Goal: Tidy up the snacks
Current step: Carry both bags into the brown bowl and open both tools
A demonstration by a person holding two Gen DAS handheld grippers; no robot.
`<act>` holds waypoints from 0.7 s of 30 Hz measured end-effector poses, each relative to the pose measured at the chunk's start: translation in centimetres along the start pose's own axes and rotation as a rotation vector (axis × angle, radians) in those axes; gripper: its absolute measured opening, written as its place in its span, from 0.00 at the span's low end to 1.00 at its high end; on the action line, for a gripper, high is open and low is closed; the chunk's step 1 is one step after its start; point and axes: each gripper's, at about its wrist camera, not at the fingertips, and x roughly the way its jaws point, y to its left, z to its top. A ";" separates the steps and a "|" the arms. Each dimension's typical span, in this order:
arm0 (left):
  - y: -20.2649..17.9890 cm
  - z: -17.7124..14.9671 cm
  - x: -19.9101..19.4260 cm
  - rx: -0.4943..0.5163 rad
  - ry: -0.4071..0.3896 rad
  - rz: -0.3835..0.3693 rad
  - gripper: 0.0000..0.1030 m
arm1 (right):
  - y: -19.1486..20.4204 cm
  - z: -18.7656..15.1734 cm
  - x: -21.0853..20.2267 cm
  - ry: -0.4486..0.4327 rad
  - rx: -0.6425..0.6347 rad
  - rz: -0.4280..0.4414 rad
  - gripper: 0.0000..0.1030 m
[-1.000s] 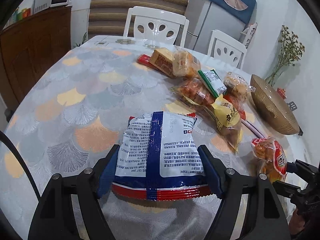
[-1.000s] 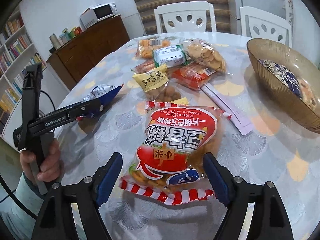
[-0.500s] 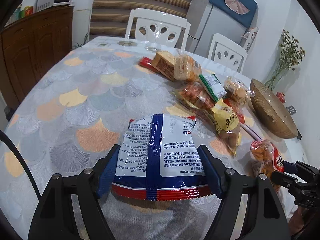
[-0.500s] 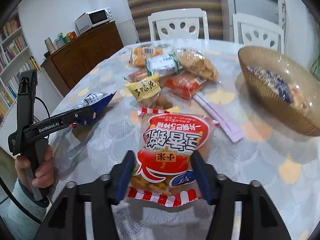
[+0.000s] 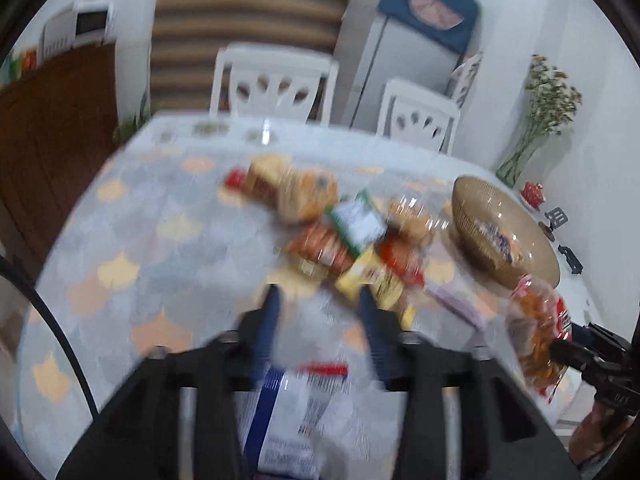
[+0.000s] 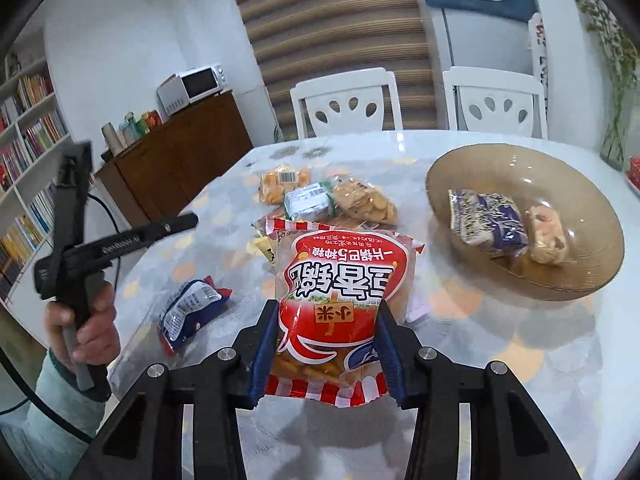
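My right gripper (image 6: 326,322) is shut on a red snack bag (image 6: 340,280) and holds it lifted above the table, left of the brown bowl (image 6: 588,280). The bowl holds a dark blue packet (image 6: 488,220) and a pale snack. My left gripper (image 5: 318,308) is raised off the table with nothing between its fingers; the left wrist view is blurred. The blue and white bag (image 6: 192,308) lies on the table below it, and also shows in the left wrist view (image 5: 296,412). The red bag also shows at the right of that view (image 5: 540,328).
A pile of snack packs (image 6: 320,200) lies mid-table beyond the red bag, also seen in the left wrist view (image 5: 344,240). White chairs (image 6: 344,104) stand at the far edge. A wooden sideboard (image 6: 172,160) is at the left, a vase (image 5: 536,128) at the right.
My left gripper let go of the blue and white bag, narrowed and rose fast. My right gripper closed on the red bag and lifted it off the table.
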 end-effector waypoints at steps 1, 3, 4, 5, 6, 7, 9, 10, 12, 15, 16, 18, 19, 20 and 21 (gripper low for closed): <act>0.6 -0.5 0.0 -0.019 0.019 -0.019 0.67 | -0.1 -0.1 0.0 0.003 -0.001 0.003 0.43; 1.5 -2.0 -0.3 -0.033 0.038 -0.023 0.87 | -0.3 -0.3 0.5 0.016 -0.007 0.003 0.43; 1.6 -2.9 -0.2 -0.024 0.054 -0.010 0.87 | -0.5 -0.4 1.0 0.031 -0.007 0.003 0.43; 1.5 -3.8 0.2 -0.003 0.087 0.005 0.88 | -0.6 -0.6 1.3 0.043 -0.004 0.007 0.43; 1.3 -4.4 0.9 0.021 0.131 0.032 0.87 | -0.6 -0.8 1.9 0.059 0.003 0.017 0.43; 1.1 -5.0 1.6 0.045 0.167 0.070 0.87 | -0.7 -1.0 2.2 0.067 0.008 0.026 0.43; 0.8 -5.6 2.6 0.085 0.197 0.131 0.86 | -0.8 -1.3 2.6 0.078 0.012 0.044 0.43; 0.5 -6.0 3.5 0.116 0.210 0.195 0.82 | -0.7 -1.4 2.7 0.079 0.009 0.044 0.43; 0.5 -6.3 4.2 0.137 0.221 0.228 0.63 | -0.5 -1.7 2.7 0.079 -0.001 0.035 0.43; -0.7 -5.7 3.3 0.149 0.170 0.205 0.54 | -0.5 -1.8 2.2 0.068 -0.003 0.043 0.43; -1.3 -5.5 2.7 0.160 0.149 0.201 0.54 | -0.6 -1.7 1.8 0.059 -0.006 0.044 0.43; -2.9 -4.5 1.4 0.178 0.098 0.162 0.54 | -0.7 -1.3 0.9 0.034 -0.005 0.037 0.43; -4.1 -3.4 0.6 0.186 0.063 0.131 0.54 | -0.8 -1.2 0.4 0.022 -0.004 0.031 0.43; -4.8 -2.7 0.3 0.193 0.044 0.115 0.54 | -1.0 -0.8 -0.2 0.003 -0.001 0.021 0.43; -5.9 -1.7 -0.1 0.205 0.019 0.094 0.54 | -1.5 -0.3 -1.1 -0.024 0.002 0.002 0.43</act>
